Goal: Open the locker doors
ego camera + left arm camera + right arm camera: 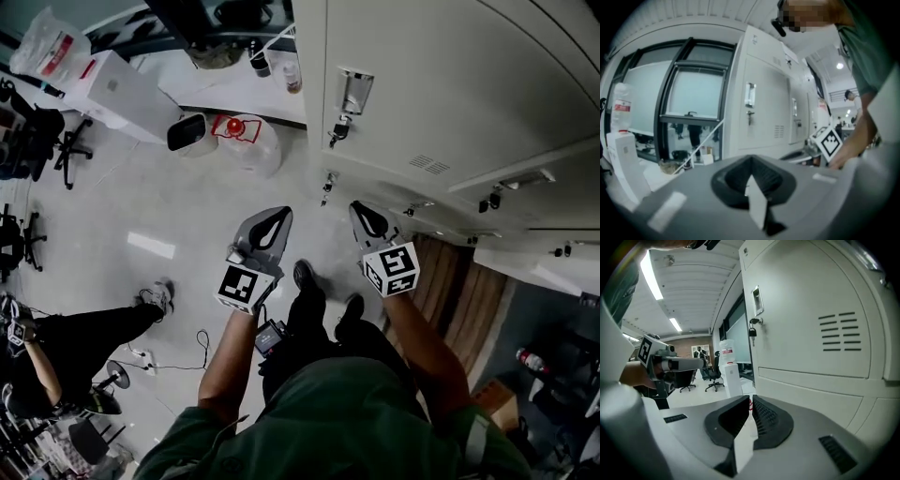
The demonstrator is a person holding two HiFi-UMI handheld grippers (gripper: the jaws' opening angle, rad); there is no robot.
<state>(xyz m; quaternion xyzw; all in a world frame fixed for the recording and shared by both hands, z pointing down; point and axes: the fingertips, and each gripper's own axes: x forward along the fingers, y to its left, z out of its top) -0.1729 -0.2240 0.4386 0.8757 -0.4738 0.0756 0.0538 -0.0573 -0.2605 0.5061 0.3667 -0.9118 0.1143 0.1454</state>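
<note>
the left tool (274, 223) has its jaws pressed together on nothing, and the right tool (368, 221) is likewise closed and empty. both hang in the air just short of the lockers (469, 103), touching none. the nearest locker door (811, 324) sits flush, its recessed handle (757, 301) and key (752, 332) untouched, so its opening looks not yet begun.

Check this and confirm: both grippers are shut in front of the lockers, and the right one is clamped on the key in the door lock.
Not quite. The right gripper is shut on nothing: the right gripper view shows the key hanging from the door lock above its jaws, untouched. The rest stands: the left gripper is shut too, both before the lockers.
</note>
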